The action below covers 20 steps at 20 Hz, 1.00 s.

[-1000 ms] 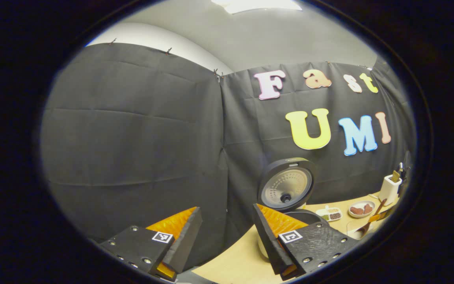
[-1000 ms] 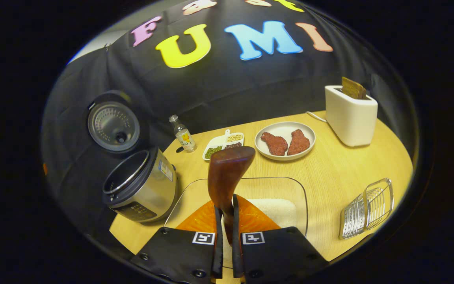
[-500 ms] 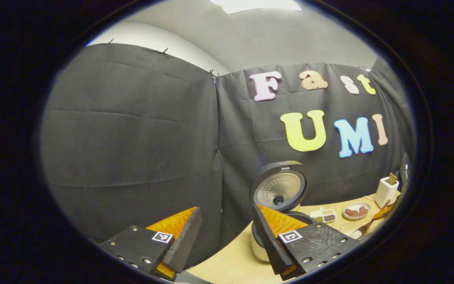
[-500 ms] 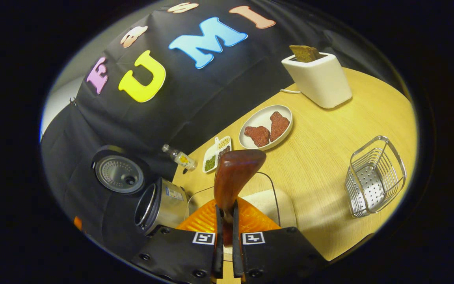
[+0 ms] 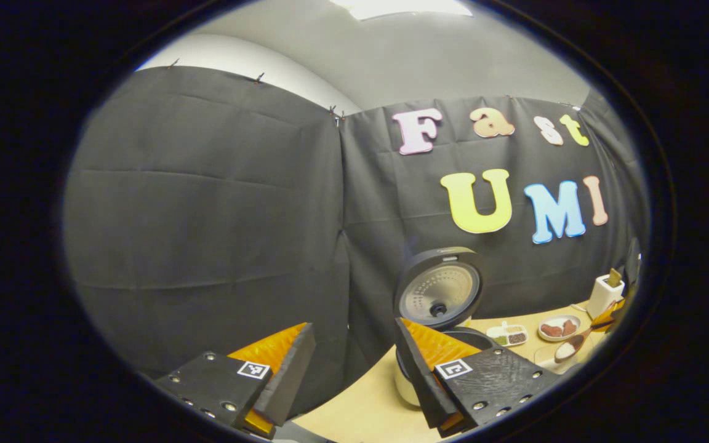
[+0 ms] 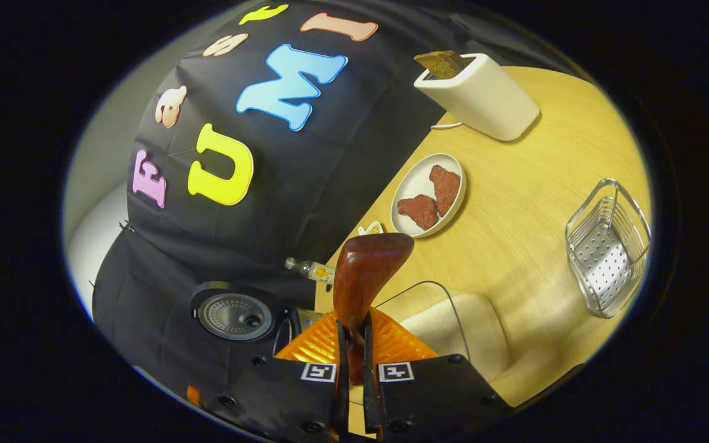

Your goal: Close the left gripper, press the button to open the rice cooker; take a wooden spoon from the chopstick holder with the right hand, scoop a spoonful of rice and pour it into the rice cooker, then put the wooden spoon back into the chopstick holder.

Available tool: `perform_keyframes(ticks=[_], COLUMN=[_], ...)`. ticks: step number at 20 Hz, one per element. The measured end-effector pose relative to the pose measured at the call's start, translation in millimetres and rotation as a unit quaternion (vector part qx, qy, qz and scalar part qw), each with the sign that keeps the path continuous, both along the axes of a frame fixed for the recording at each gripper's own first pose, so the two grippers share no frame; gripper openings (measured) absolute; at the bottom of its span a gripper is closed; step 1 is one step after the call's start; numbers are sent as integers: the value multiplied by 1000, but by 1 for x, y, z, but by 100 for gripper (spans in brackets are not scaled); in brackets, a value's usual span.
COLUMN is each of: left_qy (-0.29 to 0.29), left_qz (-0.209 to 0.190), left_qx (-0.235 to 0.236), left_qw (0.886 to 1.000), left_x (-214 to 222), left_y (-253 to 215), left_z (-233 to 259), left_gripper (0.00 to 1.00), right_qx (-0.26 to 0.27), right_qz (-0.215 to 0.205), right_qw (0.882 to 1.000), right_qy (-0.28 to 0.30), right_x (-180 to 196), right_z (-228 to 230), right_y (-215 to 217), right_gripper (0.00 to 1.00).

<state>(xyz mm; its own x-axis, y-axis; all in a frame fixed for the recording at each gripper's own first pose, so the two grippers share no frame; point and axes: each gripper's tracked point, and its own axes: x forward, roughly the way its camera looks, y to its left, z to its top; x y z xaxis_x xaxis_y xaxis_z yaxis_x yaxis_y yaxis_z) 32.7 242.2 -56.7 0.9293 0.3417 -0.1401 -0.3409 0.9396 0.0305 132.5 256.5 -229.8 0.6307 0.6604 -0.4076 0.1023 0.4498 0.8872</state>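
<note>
**Spoon held in right gripper, rice cooker open, left gripper idle**

Right gripper [image 6: 354,369]: the fingers are closed tight on the handle of the wooden spoon [image 6: 365,277], one finger on each side, with only a narrow slit between them. The spoon bowl stands up and away from the fingers, its rounded back facing the camera. In the left gripper view the same spoon [image 5: 570,349] appears far off at the right, and something white lies in its bowl.

Left gripper [image 5: 354,369]: the fingers stand wide apart and hold nothing. It hangs near the bench [image 5: 360,412] edge, just short of the rice cooker [image 5: 437,307].

Rice cooker: the lid is raised upright, its perforated inner plate facing forward, and the pot opening below it is exposed. In the right gripper view the cooker lid [image 6: 233,315] lies at lower left, just beside the right fingers.

Rice: a clear glass dish [image 6: 453,320] holding white rice sits on the bench directly under and right of the right gripper.

Chopstick holder [image 6: 607,246]: a wire metal basket standing on the bench at the far right, well apart from the spoon.

Other items on the bench: a white plate [image 6: 428,194] with two reddish pieces, a white toaster [image 6: 480,95] with a slice in it, and a small bottle [image 6: 311,269] lying against the booth wall.
</note>
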Motion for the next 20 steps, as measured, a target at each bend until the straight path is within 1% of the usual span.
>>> perform_keyframes(ticks=[5,6,7,10,14,16,20], left_qy=[3,4,6,7,11,14,20], left_qz=[19,23,27,43,59,65,78], left_qx=[-7,-5,-4,-3,-7,-6,-6], left_qw=[1000,1000,1000,999,998,998,997], left_x=[-7,-8,-11,-17,-24,-31,-44], left_y=[19,25,29,45,53,61,75], left_z=[-10,-10,-11,-13,-22,-24,-31], left_gripper=[80,80,80,80,80,80,80], right_qx=[65,73,75,83,94,91,71], right_qz=[2,7,13,35,70,89,127], right_qw=[998,997,997,996,993,991,987], right_qy=[22,21,18,2,-28,-42,-66], right_x=[4,4,5,7,12,12,5], right_z=[17,23,28,46,75,83,83], right_y=[44,56,65,99,150,177,229], right_gripper=[11,7,11,11,11,11,11])
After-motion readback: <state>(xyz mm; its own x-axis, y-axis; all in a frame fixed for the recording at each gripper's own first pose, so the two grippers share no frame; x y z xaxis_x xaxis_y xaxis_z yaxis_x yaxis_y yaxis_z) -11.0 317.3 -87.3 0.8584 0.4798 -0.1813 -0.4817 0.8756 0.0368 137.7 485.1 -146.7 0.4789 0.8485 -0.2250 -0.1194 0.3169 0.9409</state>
